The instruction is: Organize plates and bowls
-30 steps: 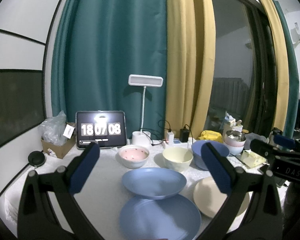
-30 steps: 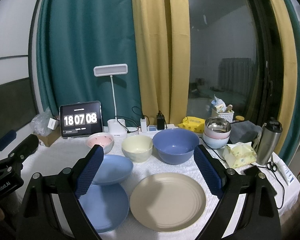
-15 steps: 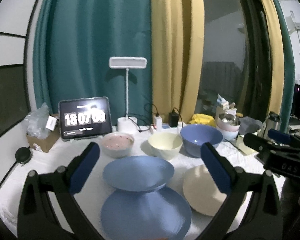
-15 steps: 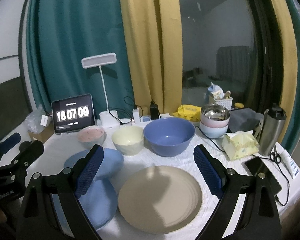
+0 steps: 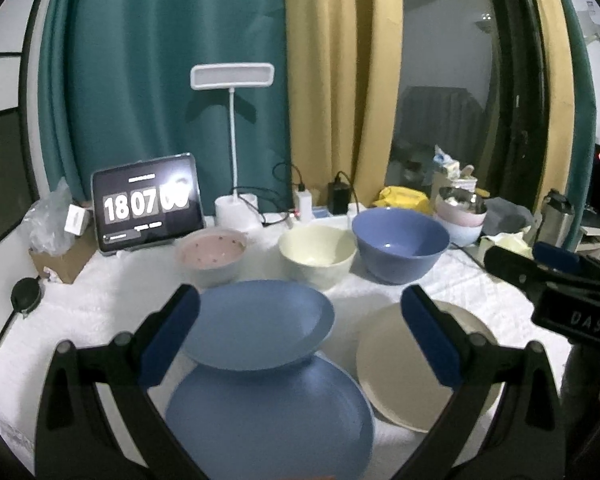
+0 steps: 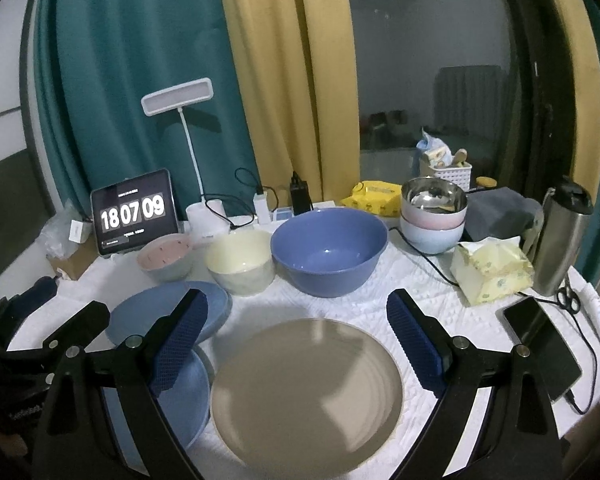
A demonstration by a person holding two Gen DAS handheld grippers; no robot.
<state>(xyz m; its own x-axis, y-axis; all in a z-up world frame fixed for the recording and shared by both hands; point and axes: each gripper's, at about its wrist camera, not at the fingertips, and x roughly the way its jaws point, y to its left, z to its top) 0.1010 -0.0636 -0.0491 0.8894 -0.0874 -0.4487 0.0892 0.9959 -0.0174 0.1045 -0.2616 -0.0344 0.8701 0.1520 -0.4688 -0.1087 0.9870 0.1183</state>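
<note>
Holding both the left hand-held gripper (image 5: 300,336) and the right hand-held gripper (image 6: 296,340) spread apart and empty above the plates in the lower middle of each frame, we judge the small blue plate (image 5: 260,324), overlapping the big blue plate (image 5: 268,420), could slide off if nudged carelessly.

The left gripper (image 5: 300,334) and the right gripper (image 6: 298,338) are both held level, fingers spread wide, gripping nothing.
</note>
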